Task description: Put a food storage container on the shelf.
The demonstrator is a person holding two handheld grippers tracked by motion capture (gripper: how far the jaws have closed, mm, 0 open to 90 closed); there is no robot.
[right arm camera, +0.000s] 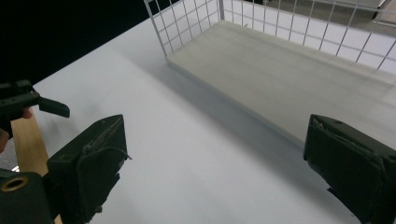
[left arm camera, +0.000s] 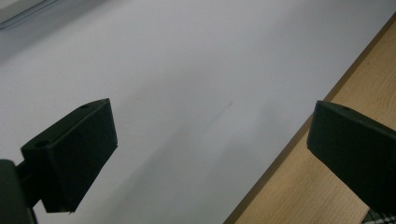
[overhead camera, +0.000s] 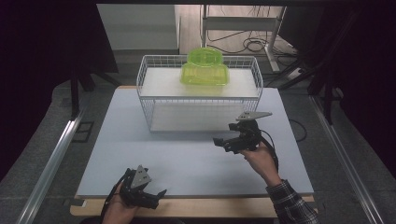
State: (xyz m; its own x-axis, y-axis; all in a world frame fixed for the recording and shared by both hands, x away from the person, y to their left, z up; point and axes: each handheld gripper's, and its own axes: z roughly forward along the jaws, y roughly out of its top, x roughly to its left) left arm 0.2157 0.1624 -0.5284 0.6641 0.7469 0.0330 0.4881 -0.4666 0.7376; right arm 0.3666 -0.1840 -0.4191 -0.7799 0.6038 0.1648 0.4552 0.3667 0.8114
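A white wire basket [overhead camera: 201,114] stands at the back middle of the pale mat [overhead camera: 187,163]. In it, toward the back, sits a translucent green plastic container [overhead camera: 204,67]. My right gripper [overhead camera: 224,134] hovers just in front of the basket's right end and points left, jaws open with nothing between them. In the right gripper view, my right gripper [right arm camera: 215,154] looks over the mat at the basket's wire wall [right arm camera: 187,23] and its flat base [right arm camera: 280,70]. My left gripper [overhead camera: 156,195] is at the mat's near left edge, open and empty; my left gripper [left arm camera: 210,140] straddles the mat's edge.
The mat lies on a wooden table whose bare strip [left arm camera: 327,177] runs along the near side. Metal rails [overhead camera: 56,154] flank the table on the floor. Cables and a desk frame [overhead camera: 243,28] stand behind the basket.
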